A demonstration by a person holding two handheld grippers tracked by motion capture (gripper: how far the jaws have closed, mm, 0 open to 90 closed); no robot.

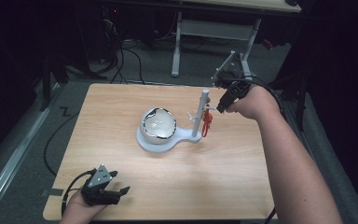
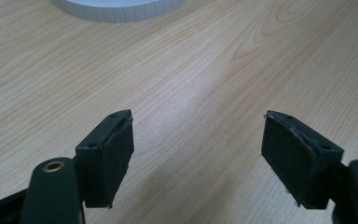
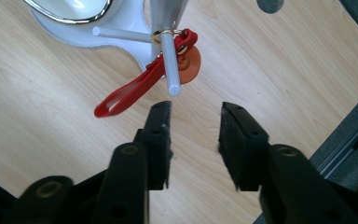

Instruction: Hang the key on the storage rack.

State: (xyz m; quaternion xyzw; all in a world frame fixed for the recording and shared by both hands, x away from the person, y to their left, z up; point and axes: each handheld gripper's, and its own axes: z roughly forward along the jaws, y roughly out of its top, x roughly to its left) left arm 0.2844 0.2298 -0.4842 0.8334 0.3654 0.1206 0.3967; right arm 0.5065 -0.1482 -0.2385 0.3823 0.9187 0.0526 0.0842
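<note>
That floppy red rubber strap keyring (image 3: pixel 135 91) on the white peg looks light, so the part-open right gripper (image 3: pixel 193 128), holding nothing, should pinch its loop.

A wooden table (image 1: pixel 121 112) stood on grey floor (image 1: pixel 23 140). Beyond it, a white desk frame (image 1: pixel 200 30) and tangled black cables (image 1: pixel 121 60) sat in a dark, dimly lit room.

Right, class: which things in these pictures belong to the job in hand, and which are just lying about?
Part of the job:
- red strap hung on a peg of the white stand
- right gripper, open, just short of the strap

Just lying about:
- bowl on the stand's base
- left gripper, open over bare table
</note>
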